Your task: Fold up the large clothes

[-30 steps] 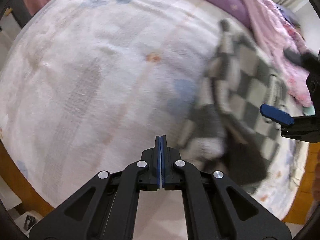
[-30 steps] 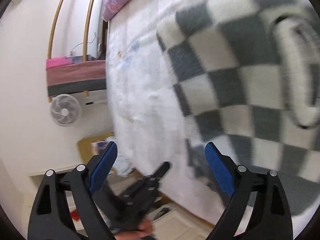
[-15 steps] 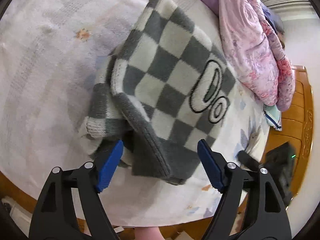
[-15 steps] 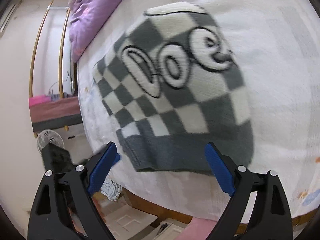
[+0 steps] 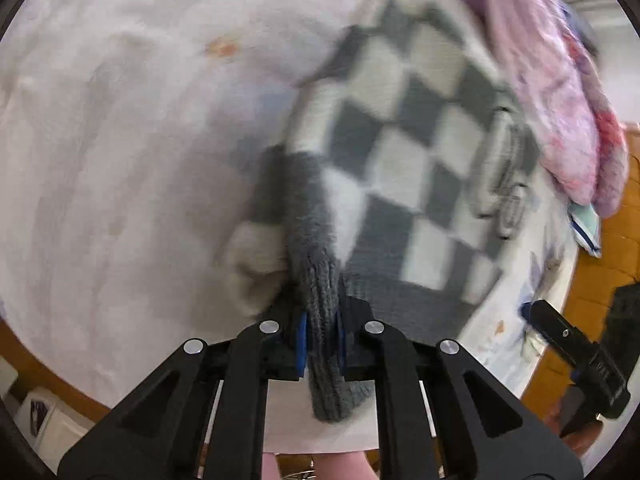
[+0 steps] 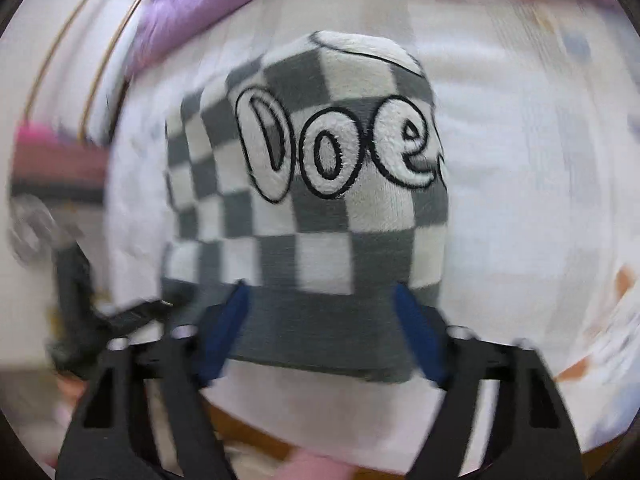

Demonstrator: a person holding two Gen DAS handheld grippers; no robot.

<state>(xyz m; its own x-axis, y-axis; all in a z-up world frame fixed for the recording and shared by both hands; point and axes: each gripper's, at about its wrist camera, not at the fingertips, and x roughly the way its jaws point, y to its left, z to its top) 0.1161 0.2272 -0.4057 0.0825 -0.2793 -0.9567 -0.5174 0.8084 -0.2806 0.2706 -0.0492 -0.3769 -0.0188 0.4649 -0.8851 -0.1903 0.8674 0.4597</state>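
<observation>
A grey-and-white checkered sweater [image 5: 420, 168] with white bubble letters lies folded on the white bed. My left gripper [image 5: 320, 344] is shut on the sweater's dark grey ribbed hem at its near left corner. In the right wrist view the sweater [image 6: 320, 184] fills the middle. My right gripper [image 6: 324, 332] is open, its blue pads on either side of the grey hem at the near edge. The right gripper also shows in the left wrist view [image 5: 576, 360] at the lower right.
A white patterned bedsheet [image 5: 120, 128] covers the bed. A pink floral quilt [image 5: 560, 92] and a purple one [image 6: 192, 12] lie along the far side. The wooden bed frame [image 5: 624, 232] runs along the right edge. A rack with pink cloth [image 6: 52, 152] stands to the left.
My left gripper was open over the sweater's near corner; it has moved in and shut on the grey hem. My right gripper has come closer to the hem and stays open.
</observation>
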